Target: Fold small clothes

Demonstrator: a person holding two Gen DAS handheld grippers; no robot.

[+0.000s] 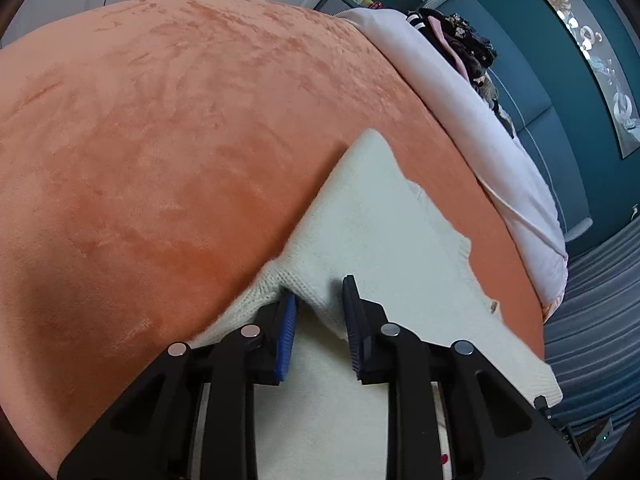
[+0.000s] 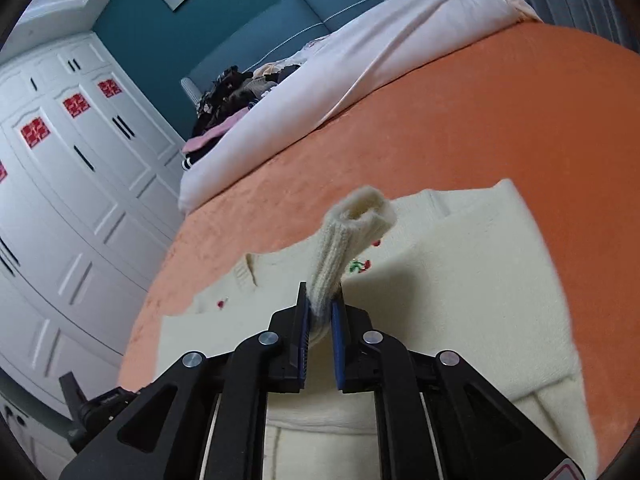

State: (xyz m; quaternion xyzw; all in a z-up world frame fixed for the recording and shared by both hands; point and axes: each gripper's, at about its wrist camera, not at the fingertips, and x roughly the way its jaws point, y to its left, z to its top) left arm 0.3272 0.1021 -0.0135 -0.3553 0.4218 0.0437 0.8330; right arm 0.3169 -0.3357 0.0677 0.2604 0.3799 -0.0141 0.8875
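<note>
A small cream knit sweater (image 2: 460, 280) with red cherry embroidery lies flat on the orange bedspread (image 2: 480, 120). My right gripper (image 2: 322, 304) is shut on its ribbed sleeve cuff (image 2: 356, 232), which sticks up and forward over the sweater body. In the left wrist view the sweater (image 1: 380, 220) lies ahead. My left gripper (image 1: 318, 296) is open, its jaws astride a raised fold of the knit edge (image 1: 308, 292), touching the cloth.
A white duvet (image 1: 480, 128) is bunched along the bed's far side, with a pile of dark clothes (image 2: 236, 96) behind it. A blue headboard (image 2: 320, 12) and white wardrobe (image 2: 60, 180) stand beyond. The orange bedspread (image 1: 160, 140) spreads left.
</note>
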